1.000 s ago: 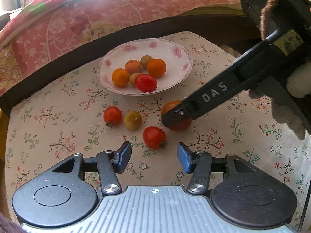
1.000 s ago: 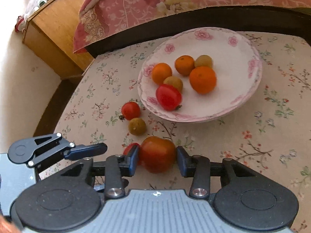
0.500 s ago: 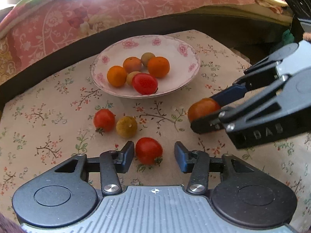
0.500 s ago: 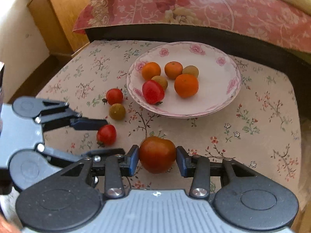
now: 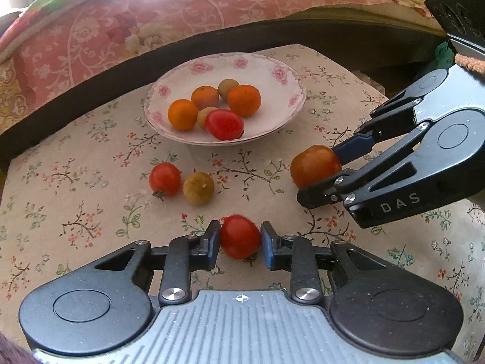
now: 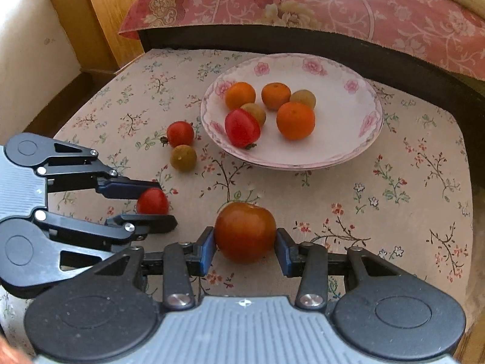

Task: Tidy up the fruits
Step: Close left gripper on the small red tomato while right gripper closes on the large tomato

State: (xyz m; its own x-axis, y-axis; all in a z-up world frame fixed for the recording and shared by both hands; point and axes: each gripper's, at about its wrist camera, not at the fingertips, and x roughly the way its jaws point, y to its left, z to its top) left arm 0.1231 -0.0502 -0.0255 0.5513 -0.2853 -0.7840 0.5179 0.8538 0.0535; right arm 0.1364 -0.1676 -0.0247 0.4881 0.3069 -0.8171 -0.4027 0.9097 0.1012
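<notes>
Tomatoes are sitting between both pairs of jaws near the front edge of the floral-cloth table point(image 6: 394, 206). The left gripper point(image 5: 239, 238) is closing its jaws on a small red tomato point(image 5: 239, 236), the blue pads reaching its two sides as it is lying on the cloth. The right gripper point(image 6: 245, 247) is clamping a larger orange-red tomato point(image 6: 245, 232), both pads pressing on its flanks; in the left wrist view that same fruit is showing pinched at the tips of the right gripper's fingers point(image 5: 353, 148), just above the cloth.

Further toward the middle of the table, another small red tomato point(image 5: 164, 179) and a dull yellow-green round fruit point(image 5: 198, 188) are lying side by side, just about touching. Beyond them, toward the far edge, a white plate point(image 5: 272, 69) with pink flowers round its rim is holding three orange fruits, two more yellow-green ones and one red tomato point(image 5: 224, 124), all bunched together on its near-left part. Behind the table, a dark frame and a pink floral quilt point(image 6: 333, 3) are filling the background.
</notes>
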